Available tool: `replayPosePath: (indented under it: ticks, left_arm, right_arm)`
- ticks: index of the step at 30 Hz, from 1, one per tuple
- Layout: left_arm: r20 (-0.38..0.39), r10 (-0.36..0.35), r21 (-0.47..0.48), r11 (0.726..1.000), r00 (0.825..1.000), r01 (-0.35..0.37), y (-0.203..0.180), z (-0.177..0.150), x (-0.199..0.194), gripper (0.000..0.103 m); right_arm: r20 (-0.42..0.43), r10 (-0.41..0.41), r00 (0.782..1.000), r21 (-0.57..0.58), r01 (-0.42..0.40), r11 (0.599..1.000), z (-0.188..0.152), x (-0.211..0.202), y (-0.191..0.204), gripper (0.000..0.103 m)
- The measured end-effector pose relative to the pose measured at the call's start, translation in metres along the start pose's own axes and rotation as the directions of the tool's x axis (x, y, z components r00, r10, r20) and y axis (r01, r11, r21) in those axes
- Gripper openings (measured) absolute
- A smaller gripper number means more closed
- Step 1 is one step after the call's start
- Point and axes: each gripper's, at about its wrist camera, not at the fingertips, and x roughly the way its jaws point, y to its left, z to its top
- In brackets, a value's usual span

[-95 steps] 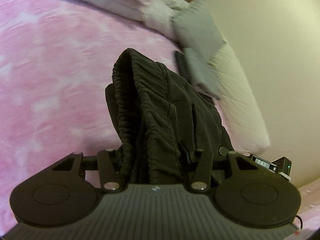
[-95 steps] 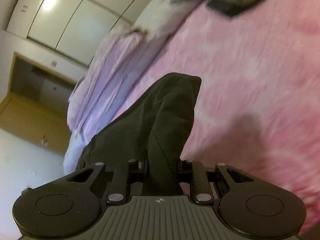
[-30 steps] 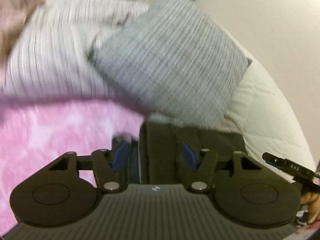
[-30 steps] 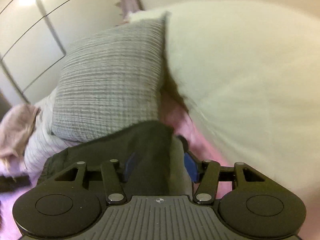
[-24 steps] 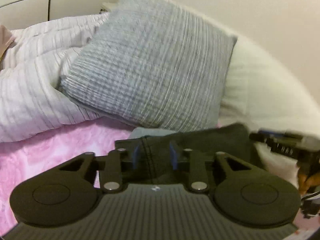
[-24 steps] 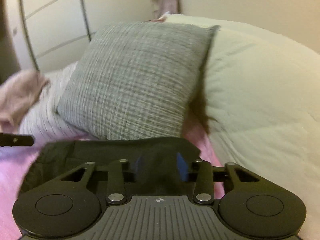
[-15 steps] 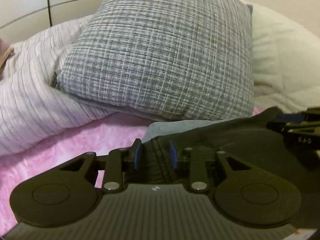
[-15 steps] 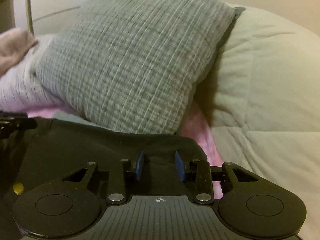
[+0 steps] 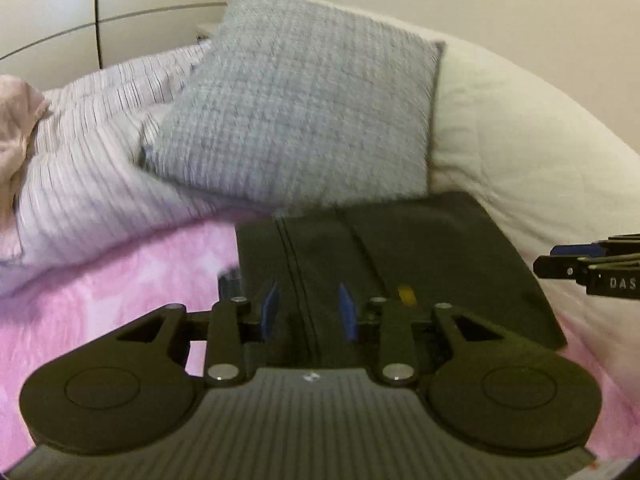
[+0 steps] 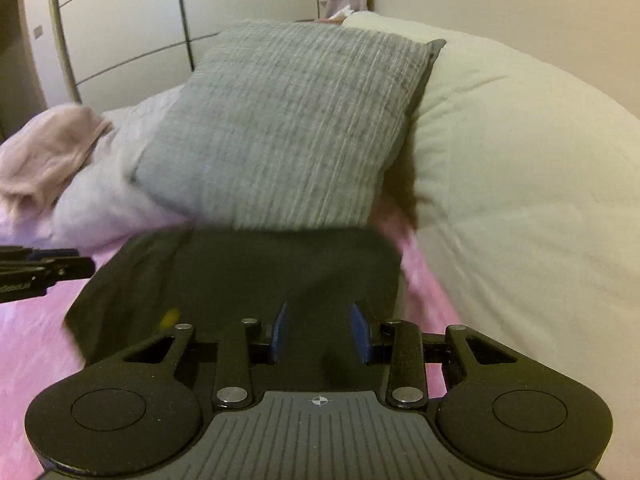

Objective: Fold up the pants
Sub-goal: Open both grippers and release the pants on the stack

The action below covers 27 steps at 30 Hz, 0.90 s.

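The black pants [image 9: 400, 248] lie folded into a flat rectangle on the pink bedspread [image 9: 120, 280], right in front of a grey pillow [image 9: 304, 112]. My left gripper [image 9: 307, 312] is open over the left part of their near edge, with a seam running between its blue pads. In the right wrist view the pants [image 10: 260, 272] spread flat, and my right gripper [image 10: 320, 332] is open over the right part of their near edge. Each gripper shows at the edge of the other's view: the right gripper [image 9: 556, 258] and the left gripper [image 10: 80, 264]. A small yellow tag [image 9: 406, 294] shows on the pants.
A cream quilted duvet [image 10: 520, 160] bulges to the right of the pillow. A striped lilac blanket [image 9: 88, 152] and a dusty pink cloth [image 10: 48, 148] are heaped at the left. Wardrobe doors [image 10: 120, 20] stand behind. Pink bedspread lies bare at the near left.
Both grippers carried the hanging pants to the pillow end and laid them down flat. In the last half second both have drawn back, so more of the pants shows.
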Motion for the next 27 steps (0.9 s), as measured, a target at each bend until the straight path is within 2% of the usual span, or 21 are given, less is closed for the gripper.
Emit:
replayPosePath:
  ticks: [2,5,7,11,14,16,18,20,24,26,27]
  left_arm:
    - [-0.061,0.033,0.005,0.999,0.998,-0.032,-0.003,-0.012,0.009,0.026]
    - [-0.124,0.066,-0.008,0.998,0.990,-0.067,0.001,-0.024,0.030,0.027]
    - [-0.135,0.076,0.021,0.997,0.988,-0.074,-0.004,-0.021,0.035,0.028]
    - [-0.166,0.093,0.025,0.996,0.982,-0.090,-0.009,-0.011,0.028,0.027]
    - [-0.178,0.092,-0.014,0.995,0.980,-0.096,-0.009,-0.001,0.006,0.027]
    - [-0.165,0.096,-0.033,0.994,0.982,-0.103,-0.012,0.003,-0.018,0.029]
    - [-0.167,0.099,-0.050,0.993,0.981,-0.109,-0.016,0.007,-0.041,0.037]
    - [-0.164,0.108,-0.062,0.991,0.981,-0.119,-0.020,0.012,-0.063,0.041]
    - [-0.158,0.103,-0.080,0.990,0.982,-0.116,-0.033,0.021,-0.111,0.052]
    - [-0.148,0.097,-0.082,0.991,0.984,-0.110,-0.041,0.024,-0.135,0.064]
    - [-0.145,0.094,-0.086,0.990,0.985,-0.108,-0.045,0.026,-0.146,0.066]
  right_arm:
    - [-0.025,0.007,1.000,-0.001,-0.007,1.000,-0.015,-0.004,0.013,0.032]
    - [-0.110,-0.012,0.994,-0.024,0.010,1.000,-0.030,0.018,0.029,0.032]
    - [-0.163,-0.038,0.986,-0.074,0.026,0.997,-0.036,0.038,0.037,0.032]
    - [-0.177,-0.049,0.983,-0.084,0.035,0.996,-0.025,0.041,0.042,0.032]
    - [-0.166,-0.019,0.986,-0.019,0.016,1.000,-0.013,0.021,0.041,0.032]
    - [-0.166,0.014,0.986,0.018,-0.011,1.000,-0.006,0.003,0.041,0.037]
    - [-0.161,0.049,0.986,0.040,-0.043,0.998,-0.003,-0.017,0.042,0.053]
    - [-0.144,0.063,0.987,0.048,-0.057,0.997,0.001,-0.037,0.047,0.058]
    - [-0.126,0.056,0.990,0.060,-0.049,0.997,0.010,-0.072,0.056,0.061]
    - [-0.117,0.070,0.991,0.071,-0.062,0.996,0.013,-0.091,0.059,0.062]
    - [-0.114,0.072,0.991,0.075,-0.064,0.995,0.015,-0.100,0.061,0.063]
